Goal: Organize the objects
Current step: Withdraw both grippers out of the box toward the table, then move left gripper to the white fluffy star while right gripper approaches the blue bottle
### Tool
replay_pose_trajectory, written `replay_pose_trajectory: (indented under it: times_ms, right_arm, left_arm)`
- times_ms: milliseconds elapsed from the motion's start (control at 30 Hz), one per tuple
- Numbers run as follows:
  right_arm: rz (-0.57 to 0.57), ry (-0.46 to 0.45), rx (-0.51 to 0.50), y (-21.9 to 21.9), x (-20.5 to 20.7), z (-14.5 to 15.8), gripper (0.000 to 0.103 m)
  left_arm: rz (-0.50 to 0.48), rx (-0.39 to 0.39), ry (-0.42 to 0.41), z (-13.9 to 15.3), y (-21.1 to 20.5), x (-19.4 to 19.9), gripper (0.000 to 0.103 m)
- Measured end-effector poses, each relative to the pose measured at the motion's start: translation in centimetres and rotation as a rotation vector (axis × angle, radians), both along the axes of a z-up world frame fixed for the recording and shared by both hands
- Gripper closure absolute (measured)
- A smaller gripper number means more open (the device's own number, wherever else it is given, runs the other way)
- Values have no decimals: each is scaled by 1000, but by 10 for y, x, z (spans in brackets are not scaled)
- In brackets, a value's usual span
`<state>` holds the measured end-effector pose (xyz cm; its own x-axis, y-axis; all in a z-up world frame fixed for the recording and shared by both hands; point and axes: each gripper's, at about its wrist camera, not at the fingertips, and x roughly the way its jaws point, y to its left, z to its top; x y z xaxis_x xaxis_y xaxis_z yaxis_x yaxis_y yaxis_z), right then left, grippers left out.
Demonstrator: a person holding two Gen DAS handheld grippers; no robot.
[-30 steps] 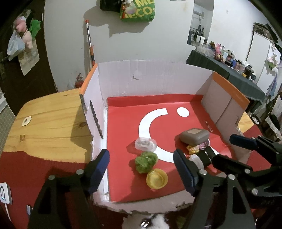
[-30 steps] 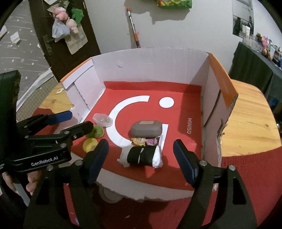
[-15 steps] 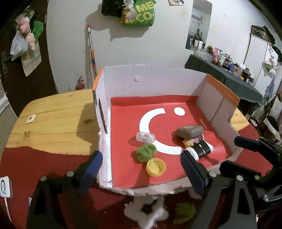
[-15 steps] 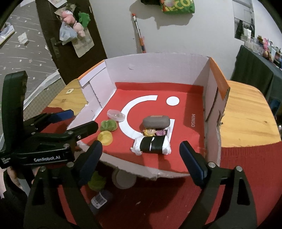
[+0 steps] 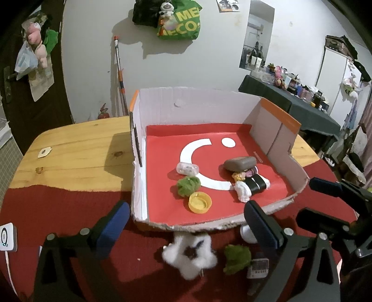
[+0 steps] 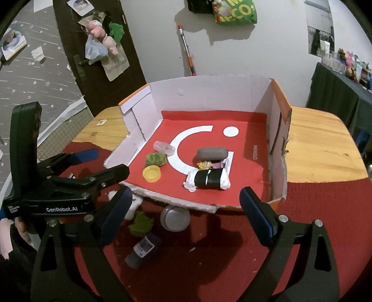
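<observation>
Red-floored box point(image 5: 162, 204) beyond both claws | left claw point(image 5: 186, 223) opening, empty | right claw point(image 6: 186, 209) opening, empty

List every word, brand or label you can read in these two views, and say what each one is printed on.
"GenRobot.AI": white letters on the black body of the left gripper.
"MINISO": small faint letters on the red floor of the open cardboard box.
"ME" over "ECO:", cut off: yellow letters on the green plastic bag hanging on the wall.
Unreadable: the white label on the small dark bottle lying on the red cloth, and the papers pinned to the dark door.
</observation>
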<state>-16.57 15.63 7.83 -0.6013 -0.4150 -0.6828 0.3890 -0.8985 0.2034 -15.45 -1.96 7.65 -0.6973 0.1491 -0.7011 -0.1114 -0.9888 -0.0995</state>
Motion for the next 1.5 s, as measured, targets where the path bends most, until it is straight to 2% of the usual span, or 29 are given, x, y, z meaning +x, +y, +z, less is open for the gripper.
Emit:
replay_pose_trajectory:
  times_ms: [967, 1133, 1367, 1500]
  right_arm:
    - [26, -29, 9, -1, 43, -24, 5]
    - [36, -33, 47, -7, 50, -34, 5]
    - [108, 0, 182, -30, 63, -53, 5]
    - [134, -6, 199, -36, 64, -61, 5]
  left_arm:
    - [9, 38, -58, -27, -9, 40, 0]
    - [2, 32, -68, -34, -9, 44, 0]
    - [2, 26, -87, -45, -9, 44, 0]
    - [-3, 18, -99, -50, -8, 42, 0]
